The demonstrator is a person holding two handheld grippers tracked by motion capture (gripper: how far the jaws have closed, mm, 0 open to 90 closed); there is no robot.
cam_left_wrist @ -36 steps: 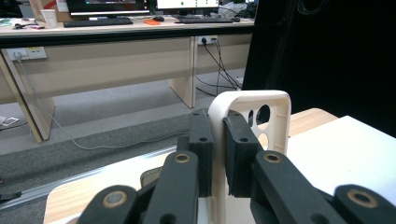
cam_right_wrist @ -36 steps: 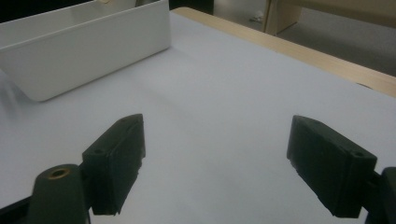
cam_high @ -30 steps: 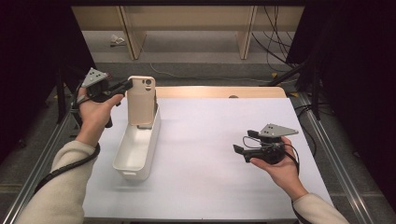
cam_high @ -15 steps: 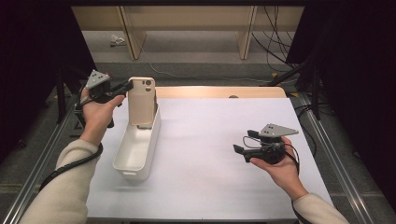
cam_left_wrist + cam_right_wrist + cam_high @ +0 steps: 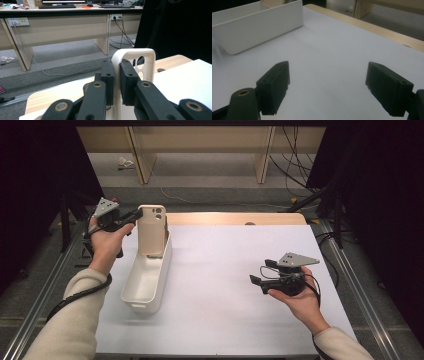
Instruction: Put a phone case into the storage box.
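Note:
A beige phone case (image 5: 151, 227) stands upright at the far end of a long white bin (image 5: 145, 280), its lower end inside the bin. My left gripper (image 5: 136, 215) comes in from the left and is shut on the case's top edge. In the left gripper view the black pads (image 5: 108, 77) clamp the case (image 5: 132, 53) near its camera cut-out. My right gripper (image 5: 255, 282) hovers low over the white table top at the right, pointing left. Its jaws stand wide apart with nothing between them, as the right gripper view shows (image 5: 329, 87).
The white table cover (image 5: 230, 260) leaves a wooden strip (image 5: 235, 218) bare at the far edge. Metal rails run along both sides. Beyond the table are wooden desk legs and cables on a grey floor. The bin's end wall (image 5: 262, 27) lies ahead of the right gripper.

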